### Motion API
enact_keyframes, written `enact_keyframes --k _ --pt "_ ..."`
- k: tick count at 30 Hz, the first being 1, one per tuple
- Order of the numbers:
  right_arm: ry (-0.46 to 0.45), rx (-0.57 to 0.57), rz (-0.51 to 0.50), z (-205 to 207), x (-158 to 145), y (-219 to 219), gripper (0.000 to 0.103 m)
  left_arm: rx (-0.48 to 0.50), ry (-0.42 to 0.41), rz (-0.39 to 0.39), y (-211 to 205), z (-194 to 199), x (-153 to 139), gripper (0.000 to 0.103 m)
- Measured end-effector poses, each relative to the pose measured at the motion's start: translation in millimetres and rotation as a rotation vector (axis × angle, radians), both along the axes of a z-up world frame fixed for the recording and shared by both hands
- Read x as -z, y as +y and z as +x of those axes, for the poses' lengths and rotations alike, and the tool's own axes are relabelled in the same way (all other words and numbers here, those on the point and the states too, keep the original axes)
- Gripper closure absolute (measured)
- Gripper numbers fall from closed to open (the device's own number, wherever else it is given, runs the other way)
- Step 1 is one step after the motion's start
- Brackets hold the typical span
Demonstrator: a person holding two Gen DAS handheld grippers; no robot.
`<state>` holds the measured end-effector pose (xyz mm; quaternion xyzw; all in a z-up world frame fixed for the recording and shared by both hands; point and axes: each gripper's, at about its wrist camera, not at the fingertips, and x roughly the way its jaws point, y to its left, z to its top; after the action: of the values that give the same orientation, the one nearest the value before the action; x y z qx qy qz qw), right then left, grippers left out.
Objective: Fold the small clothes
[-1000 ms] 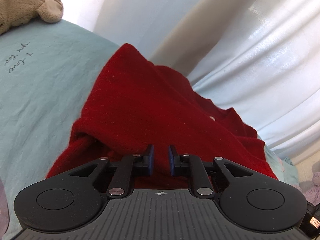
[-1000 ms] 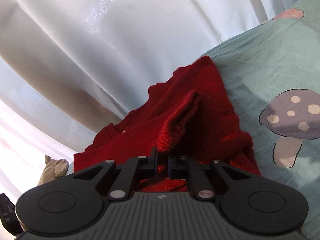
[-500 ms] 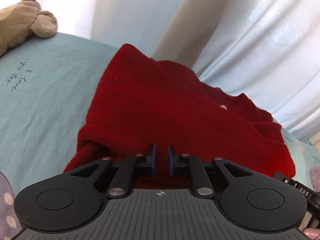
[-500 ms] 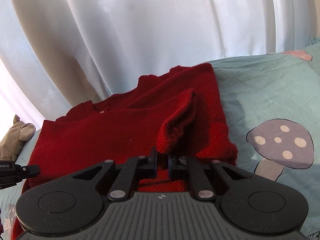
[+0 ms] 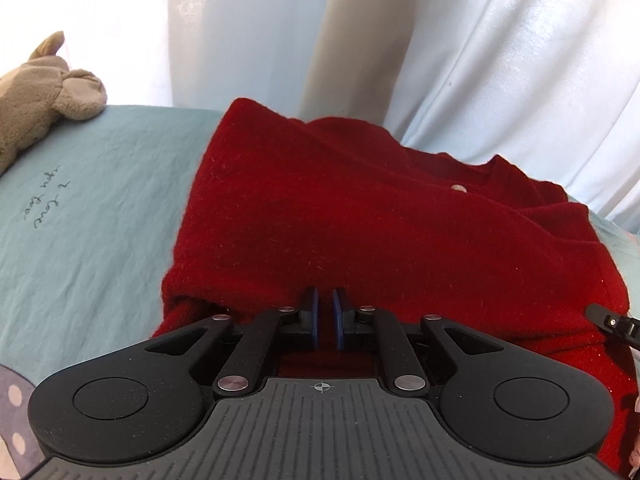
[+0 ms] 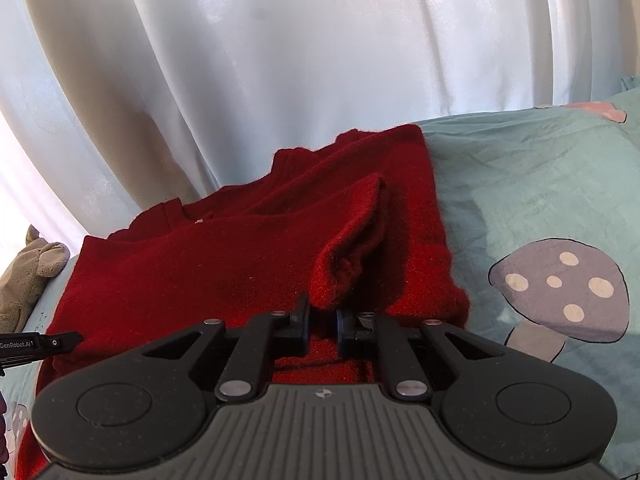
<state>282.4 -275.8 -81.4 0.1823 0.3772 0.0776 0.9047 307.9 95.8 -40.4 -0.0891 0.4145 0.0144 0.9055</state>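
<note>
The red sweater (image 5: 360, 220) lay on the teal bedsheet (image 5: 100, 200), close to the white curtain (image 6: 300, 60). The left gripper (image 5: 325, 318) pinched its near edge with fingers almost together; the right gripper (image 6: 323, 320) pinched a raised fold of it

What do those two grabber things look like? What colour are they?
Both are black. The left gripper and the right gripper each have a ribbed grey-black body, two round discs at the sides, silver rivets on jointed bars, blue pads inside the jaws and a small crosshair mark. "GenRobot.AI" is printed on the left one's side.
</note>
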Motion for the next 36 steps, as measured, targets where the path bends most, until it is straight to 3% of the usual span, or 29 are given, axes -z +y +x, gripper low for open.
enact_keyframes --k 7,8,10,11,13,16,21,22,23,25,30,35,36 --pt "-0.01 -0.003 -0.033 -2.1 -2.8 2.8 0.089 0.031 0.004 0.043 -1.6 -3.4 -4.0 0.091" --pt "-0.01 0.007 -0.051 -3.5 -5.0 3.1 0.082 0.025 0.003 0.043 -0.3 -6.2 -6.1 0.091" --pt "-0.018 0.078 -0.158 -11.7 -13.7 3.5 0.08 0.005 0.009 0.032 5.1 -14.7 -11.1 0.091" --pt "-0.026 0.091 -0.16 -17.0 -17.8 0.7 0.08 -0.013 0.022 0.032 8.8 -20.6 -13.6 0.091" --pt "-0.021 0.123 -0.116 -32.6 -27.9 -11.4 0.076 -0.044 0.026 0.055 17.0 -37.5 -17.2 0.068" --pt "-0.016 0.121 -0.098 -61.4 -35.4 -28.5 0.072 -0.073 0.016 0.061 34.2 -70.2 -18.1 0.058" --pt "0.048 0.101 -0.074 -111.3 -31.1 -48.6 0.065 -0.169 0.079 -0.054 64.8 -129.3 -8.2 0.029" --pt "0.058 0.104 -0.057 -119.9 -30.6 -52.1 0.059 -0.188 0.085 -0.072 69.0 -140.0 -6.5 0.025" --pt "0.067 0.103 -0.035 -129.5 -29.5 -56.1 0.05 -0.206 0.095 -0.093 74.3 -152.0 -3.9 0.025" --pt "0.08 0.098 -0.01 -147.9 -26.9 -62.7 0.045 -0.231 0.131 -0.113 82.2 -170.3 1.3 0.025" --pt "0.138 0.034 0.028 -180.4 -17.8 -83.7 0.045 -0.165 0.189 -0.106 92.7 -199.5 0.7 0.025" --pt "0.204 -0.025 0.108 -208.7 -14.7 -102.7 0.045 -0.104 0.237 -0.231 108.9 -211.5 -0.7 0.029" --pt "0.215 -0.035 0.126 -212.9 -14.0 -104.3 0.045 -0.106 0.261 -0.259 113.5 -213.2 1.8 0.034"
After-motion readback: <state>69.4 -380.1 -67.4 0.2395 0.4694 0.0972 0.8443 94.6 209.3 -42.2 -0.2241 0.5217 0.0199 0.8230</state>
